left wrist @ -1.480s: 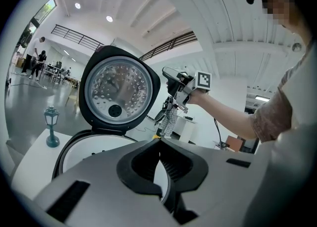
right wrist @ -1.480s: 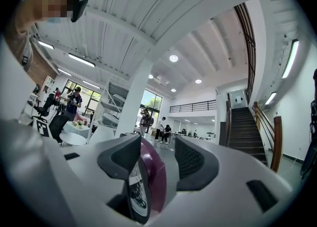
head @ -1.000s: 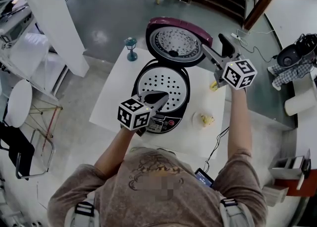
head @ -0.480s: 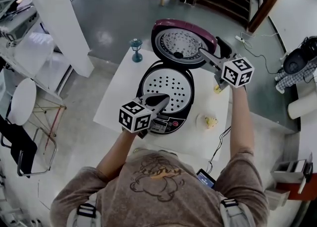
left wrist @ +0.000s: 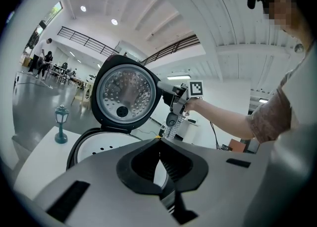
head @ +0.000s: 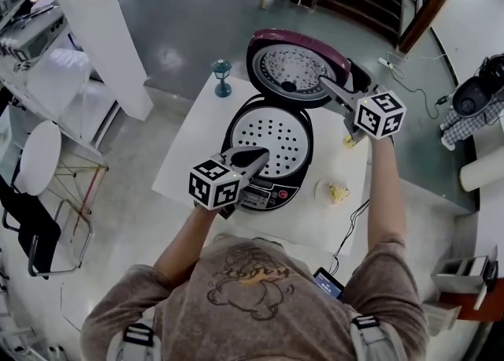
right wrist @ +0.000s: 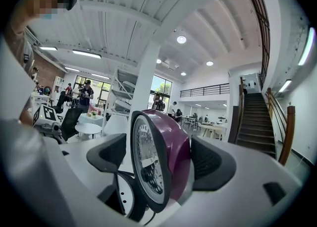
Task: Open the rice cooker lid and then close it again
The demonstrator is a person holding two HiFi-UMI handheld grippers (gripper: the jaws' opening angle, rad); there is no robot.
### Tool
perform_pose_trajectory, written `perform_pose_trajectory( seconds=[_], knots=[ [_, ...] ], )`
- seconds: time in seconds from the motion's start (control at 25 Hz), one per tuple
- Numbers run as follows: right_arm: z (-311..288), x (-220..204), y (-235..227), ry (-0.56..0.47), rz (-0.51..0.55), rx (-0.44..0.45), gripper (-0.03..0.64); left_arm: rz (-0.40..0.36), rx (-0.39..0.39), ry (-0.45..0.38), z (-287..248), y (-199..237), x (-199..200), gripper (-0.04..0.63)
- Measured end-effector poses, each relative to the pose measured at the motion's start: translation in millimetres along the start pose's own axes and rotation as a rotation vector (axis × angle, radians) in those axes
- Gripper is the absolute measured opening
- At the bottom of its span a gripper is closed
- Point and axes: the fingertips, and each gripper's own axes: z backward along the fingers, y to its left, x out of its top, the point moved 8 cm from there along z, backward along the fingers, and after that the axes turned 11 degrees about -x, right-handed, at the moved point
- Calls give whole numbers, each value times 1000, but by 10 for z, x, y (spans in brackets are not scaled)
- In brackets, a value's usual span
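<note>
Looks like the closing half is what's up next. The round maroon-backed rice cooker lid [head: 291, 68] is stood fully open, upright behind the black rice cooker body [head: 266, 187] on the white worktop [head: 185, 154]. The right gripper [head: 339, 77] is reached out on a stretched arm, jaws wide and set either side of the lid's rim, no clamping seen. It's probably best swung down gently around the hinge, not shoved. The left gripper [head: 262, 156] is held low over the front panel, jaws pressed together, nothing between them.

The lid [right wrist: 174, 146] is glossy purple plastic, its inner plate [right wrist: 143, 159] dimpled shiny metal.
</note>
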Motion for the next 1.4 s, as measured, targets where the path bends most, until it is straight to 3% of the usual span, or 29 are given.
perform_pose_trajectory(
  seconds=[1.4],
  knots=[
    [523,-106,560,-3,21,36,393,9,-33,0,121,-306,-164,20]
  ],
)
